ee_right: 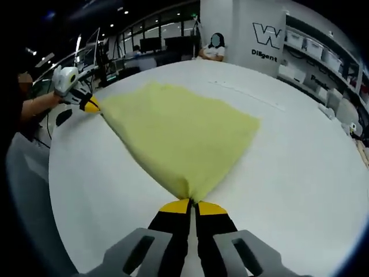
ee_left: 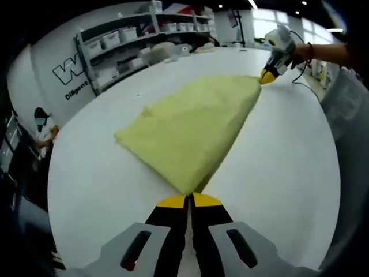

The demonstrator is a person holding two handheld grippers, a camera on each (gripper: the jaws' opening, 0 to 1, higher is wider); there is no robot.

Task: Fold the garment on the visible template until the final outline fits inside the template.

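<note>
Left gripper [ee_left: 189,199] and right gripper [ee_right: 192,203]: jaws clamped on opposite corners of yellow garment [ee_left: 193,124] (stretched across white table [ee_left: 288,156]).

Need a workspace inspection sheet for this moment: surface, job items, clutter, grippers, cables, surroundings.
Surface: white table, no template outline discernible.
Job's things: yellow garment stretched between both grippers.
Clutter: nothing seen near the garment.
Grippers: left gripper shut on one garment corner; right gripper shut on the opposite corner.
Cables: dark cable beside the right gripper at the table's edge.
Surroundings: shelving with bins; seated person in the background.
</note>
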